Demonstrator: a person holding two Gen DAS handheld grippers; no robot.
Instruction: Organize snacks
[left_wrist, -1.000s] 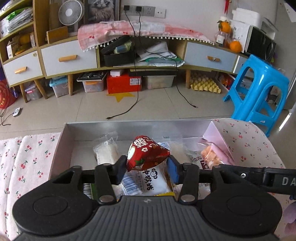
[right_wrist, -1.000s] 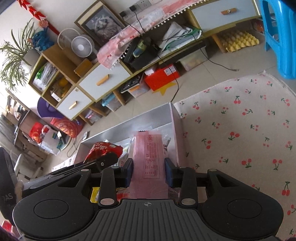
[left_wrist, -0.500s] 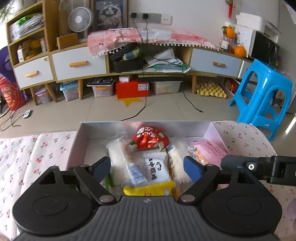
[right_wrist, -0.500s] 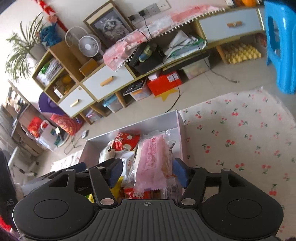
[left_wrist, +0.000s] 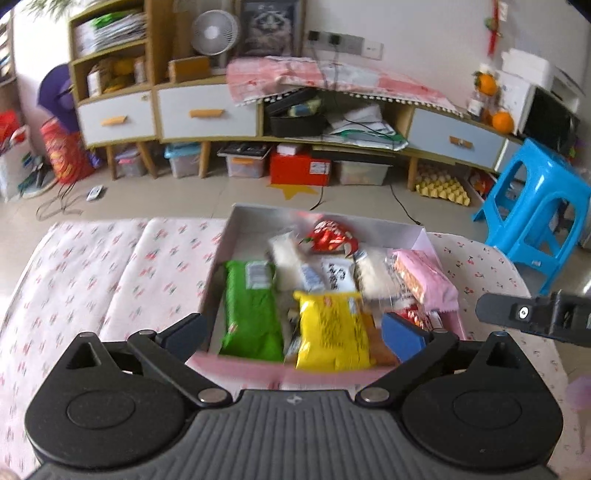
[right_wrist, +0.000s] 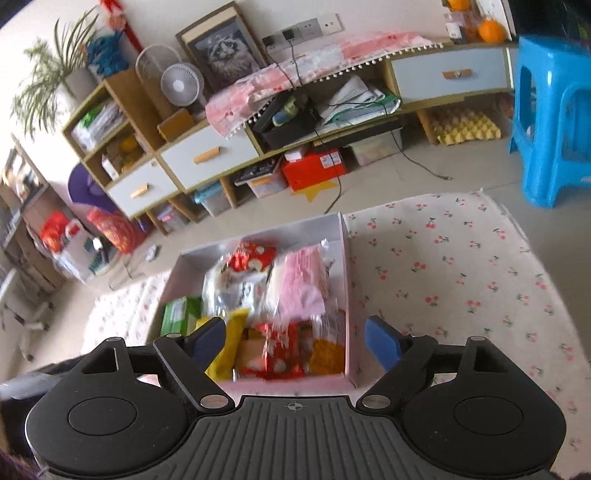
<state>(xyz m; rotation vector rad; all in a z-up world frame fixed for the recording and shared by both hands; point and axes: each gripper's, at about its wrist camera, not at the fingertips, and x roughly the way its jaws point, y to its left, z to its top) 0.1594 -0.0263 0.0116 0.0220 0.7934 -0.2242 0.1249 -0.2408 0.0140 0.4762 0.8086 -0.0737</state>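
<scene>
Both my grippers, left gripper (left_wrist: 291, 334) and right gripper (right_wrist: 295, 341), have just been opening and hang wide with nothing between the jaws. Below them the box (left_wrist: 421, 236) holds the snacks: green packet (left_wrist: 249, 310), yellow packet (left_wrist: 330, 334), pink packet (left_wrist: 424, 284), and farthest, blurred, probably a red pouch (left_wrist: 330, 238).

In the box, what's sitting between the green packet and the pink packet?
In the left wrist view, the yellow packet and, behind it, white-wrapped snacks fill the stretch between the green packet and the pink packet.
</scene>
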